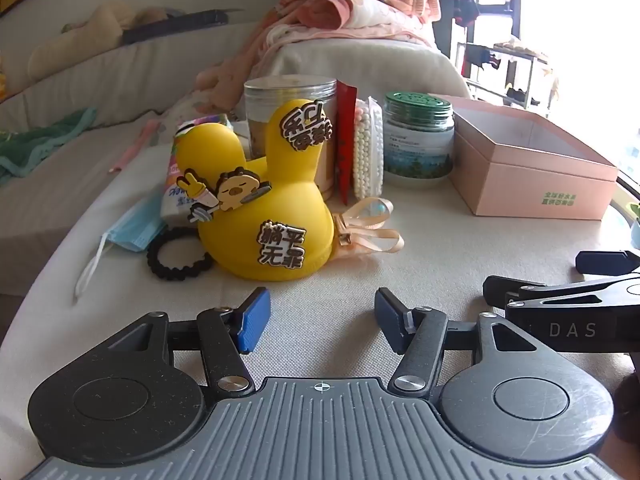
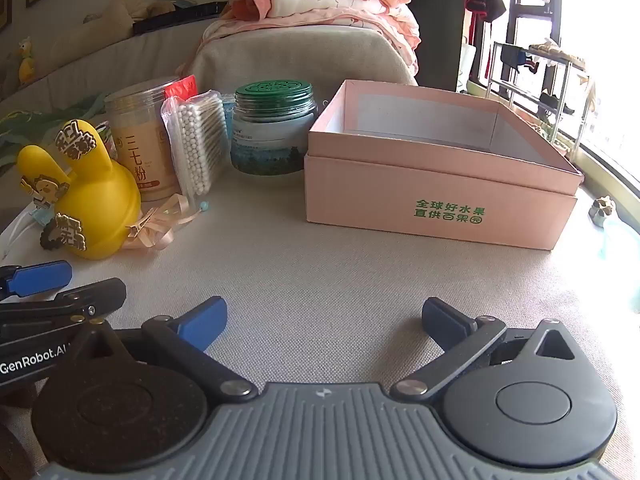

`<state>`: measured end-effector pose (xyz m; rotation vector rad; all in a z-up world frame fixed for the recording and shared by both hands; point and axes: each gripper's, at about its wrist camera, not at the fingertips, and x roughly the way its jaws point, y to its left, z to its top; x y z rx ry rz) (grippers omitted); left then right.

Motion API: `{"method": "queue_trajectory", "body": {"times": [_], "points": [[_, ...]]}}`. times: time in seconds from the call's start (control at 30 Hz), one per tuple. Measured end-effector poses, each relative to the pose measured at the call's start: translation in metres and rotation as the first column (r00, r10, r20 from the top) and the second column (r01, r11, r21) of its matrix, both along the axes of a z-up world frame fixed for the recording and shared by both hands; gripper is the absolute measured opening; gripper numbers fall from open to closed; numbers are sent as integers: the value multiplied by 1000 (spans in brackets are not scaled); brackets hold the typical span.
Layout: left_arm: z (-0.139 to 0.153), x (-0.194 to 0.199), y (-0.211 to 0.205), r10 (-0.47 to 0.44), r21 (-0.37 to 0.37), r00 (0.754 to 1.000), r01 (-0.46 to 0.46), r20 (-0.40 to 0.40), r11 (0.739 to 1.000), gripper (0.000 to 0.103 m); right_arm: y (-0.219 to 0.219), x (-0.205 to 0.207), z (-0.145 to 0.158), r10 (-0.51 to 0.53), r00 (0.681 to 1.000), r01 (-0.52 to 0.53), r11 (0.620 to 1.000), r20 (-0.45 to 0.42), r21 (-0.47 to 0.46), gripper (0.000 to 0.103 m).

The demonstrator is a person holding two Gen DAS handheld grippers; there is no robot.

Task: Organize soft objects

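Left of pink box (image 2: 436,184), yellow rubber toy (image 1: 260,200) stands upright on tabletop (image 1: 400,264), ribbon (image 1: 372,232) touching its base; left tongs (image 1: 320,320) apart, empty, just before toy; right tongs (image 2: 324,328) wide apart, empty; risk: rounded toy squirts from pads, topples jar (image 1: 418,140), cotton swabs (image 1: 366,152) behind.

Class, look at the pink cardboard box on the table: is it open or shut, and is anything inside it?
Open: the pink box has no lid on, and the inside that shows is bare. The near corner of its floor is hidden.

Both wrist views share the pink box (image 1: 532,168).
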<state>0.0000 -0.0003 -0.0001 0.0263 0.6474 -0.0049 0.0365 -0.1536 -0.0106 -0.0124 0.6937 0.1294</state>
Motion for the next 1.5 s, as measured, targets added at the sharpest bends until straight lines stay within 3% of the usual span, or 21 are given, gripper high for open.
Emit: {"method": "queue_trajectory", "body": {"times": [1.5], "points": [[0, 0, 1, 2, -14, 1000, -2, 1, 1000, 64, 0, 0, 0, 0, 1000, 0, 1000, -1, -2, 103]]}}
